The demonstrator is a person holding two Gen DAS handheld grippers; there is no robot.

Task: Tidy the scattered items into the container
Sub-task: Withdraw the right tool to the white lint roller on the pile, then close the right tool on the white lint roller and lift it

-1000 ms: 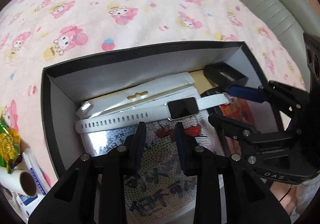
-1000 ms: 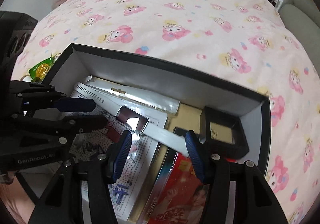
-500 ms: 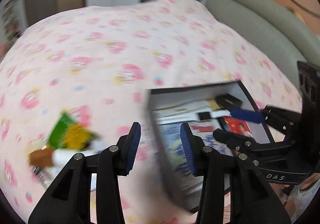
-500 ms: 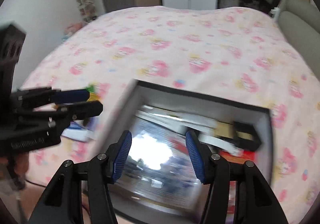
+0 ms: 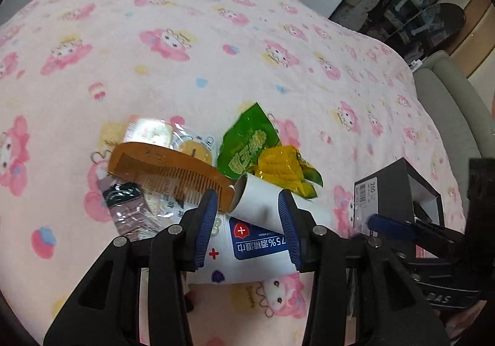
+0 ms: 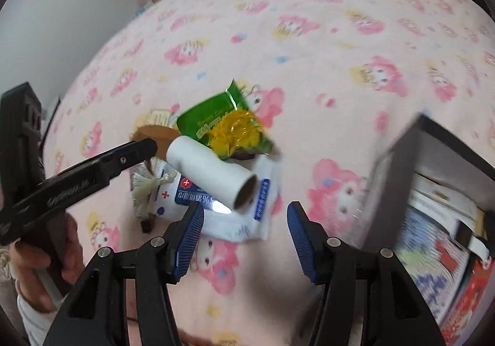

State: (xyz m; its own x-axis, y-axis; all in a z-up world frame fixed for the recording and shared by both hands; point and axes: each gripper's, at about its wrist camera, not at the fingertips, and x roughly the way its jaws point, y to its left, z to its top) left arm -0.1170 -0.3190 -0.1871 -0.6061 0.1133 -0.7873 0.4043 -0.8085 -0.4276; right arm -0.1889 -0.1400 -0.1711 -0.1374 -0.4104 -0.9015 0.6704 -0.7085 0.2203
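A pile of loose items lies on the pink bedspread: a white cardboard roll point(image 5: 263, 203) point(image 6: 213, 171), a white and blue wipes pack point(image 5: 253, 248) point(image 6: 229, 210), a green and yellow snack bag point(image 5: 263, 154) point(image 6: 229, 126), a brown wooden comb point(image 5: 167, 173) and small clear packets point(image 5: 139, 207). My left gripper point(image 5: 247, 225) is open, its fingers on either side of the roll. My right gripper point(image 6: 244, 234) is open and empty, just short of the wipes pack. The black box point(image 6: 399, 179) point(image 5: 386, 194) lies to the right and holds a watch, booklets and packets.
The pink cartoon-print bedspread point(image 5: 216, 36) covers the whole surface. A grey sofa edge point(image 5: 458, 117) runs along the far right. The person's hand point(image 6: 40, 256) holds the left gripper at the lower left of the right wrist view.
Both grippers have swung left, away from the box and over to the pile of loose items. The left gripper's fingers now flank the white roll. Both stay open.
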